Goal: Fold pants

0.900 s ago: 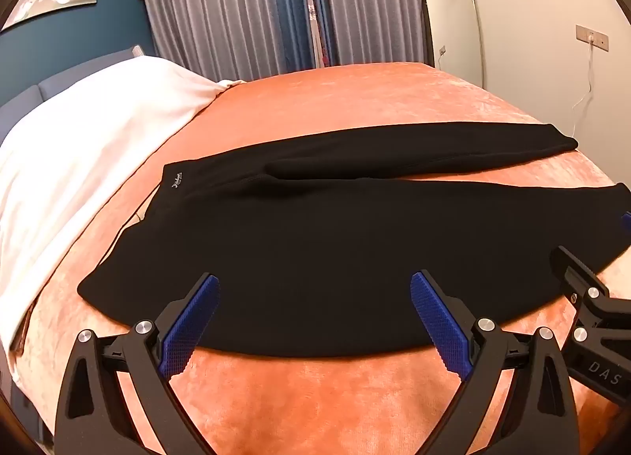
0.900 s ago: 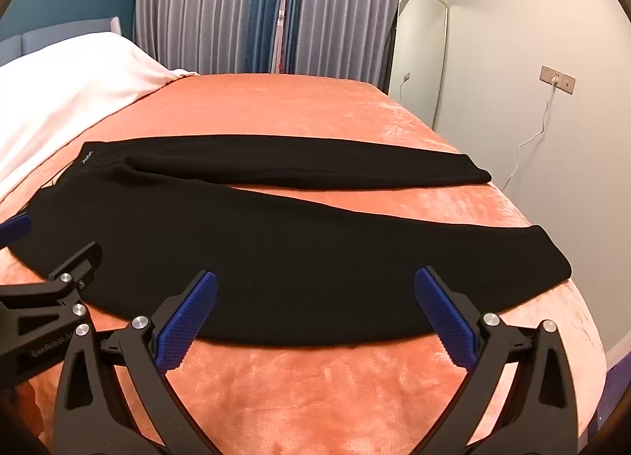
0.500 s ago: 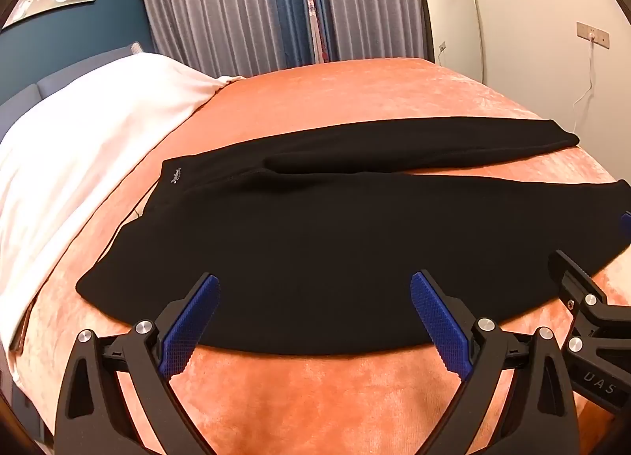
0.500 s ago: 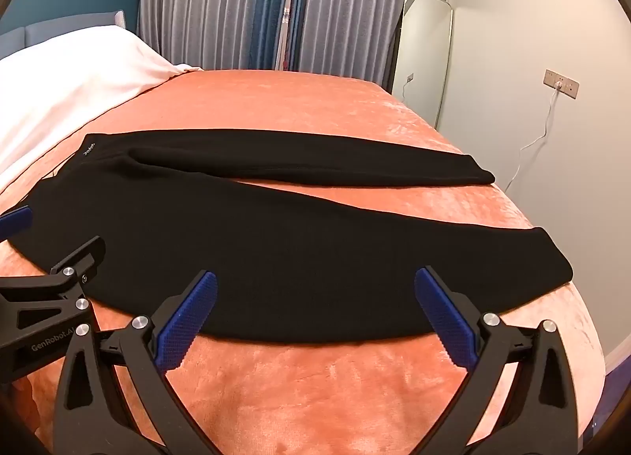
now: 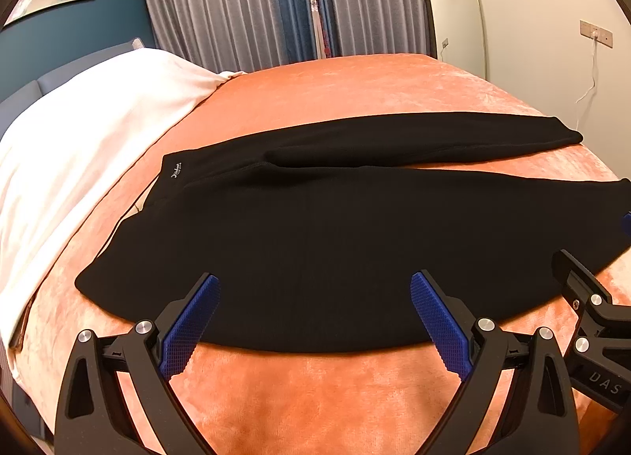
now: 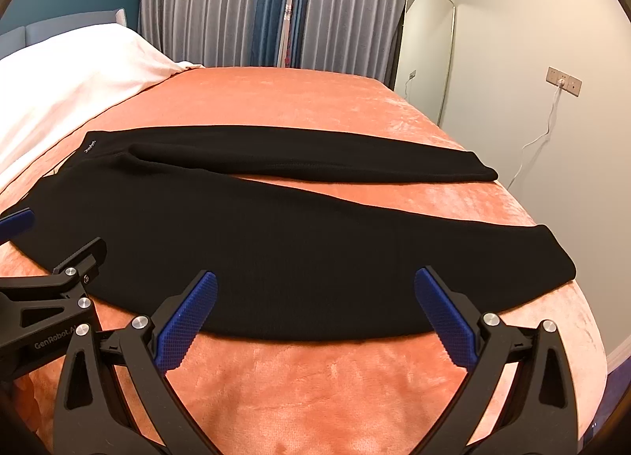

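Both grippers (left (image 5: 313,289), right (image 6: 315,285)) gape above flat black pants (image 5: 315,242).

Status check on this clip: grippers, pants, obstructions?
Left gripper open, right gripper open, both empty. Black pants flat on orange bedspread, legs apart, unfolded. Nothing in the way.

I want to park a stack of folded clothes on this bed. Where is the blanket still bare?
Bare orange blanket lies beyond the black pants, up to the curtains, bordered on the left by the white cover. A narrow wedge opens between the two legs toward the cuffs. The near strip is crowded by the left hand-held gripper and right hand-held gripper.
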Demonstrator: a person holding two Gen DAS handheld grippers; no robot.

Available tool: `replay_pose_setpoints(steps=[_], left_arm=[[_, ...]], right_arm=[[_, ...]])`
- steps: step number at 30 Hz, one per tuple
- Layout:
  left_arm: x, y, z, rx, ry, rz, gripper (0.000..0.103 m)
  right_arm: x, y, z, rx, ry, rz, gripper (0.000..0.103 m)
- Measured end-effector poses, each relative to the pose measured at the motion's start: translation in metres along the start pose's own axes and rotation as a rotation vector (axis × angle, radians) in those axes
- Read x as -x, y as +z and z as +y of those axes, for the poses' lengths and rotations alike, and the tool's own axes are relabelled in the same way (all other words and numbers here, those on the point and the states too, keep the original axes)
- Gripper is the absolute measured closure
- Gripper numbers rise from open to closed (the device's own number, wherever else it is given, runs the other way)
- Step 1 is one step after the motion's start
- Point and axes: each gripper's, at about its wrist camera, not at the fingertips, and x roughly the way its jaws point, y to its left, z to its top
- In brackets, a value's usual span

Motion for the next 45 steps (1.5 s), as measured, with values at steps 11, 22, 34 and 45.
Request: replay_pose_setpoints(steps=[11,22,34,45], left_arm=[[0.0000,-0.0017,-0.0014,0.003,0.003,0.002,0.008],[-0.0004,-0.0006,-0.0020,0.016,0.004,0.001,0.008],[0.0014,0.0003,-0.0036,0.019,0.006,-0.002,0.008],[0.0038,0.0026,-0.0044,0.020,-0.001,-0.006,0.008]], right_arm=[[-0.0012,0.0006,-0.0003,0.001,-0.001,0.002,0.005],[-0.0012,0.0005,0.0000,0.002,-0.004,0.002,0.005],[-0.0007,0.0005,-0.0002,0.000,-0.005,0.000,0.005],[0.0002,0.0023,-0.0016,-0.007,-0.004,-0.004,0.005]])
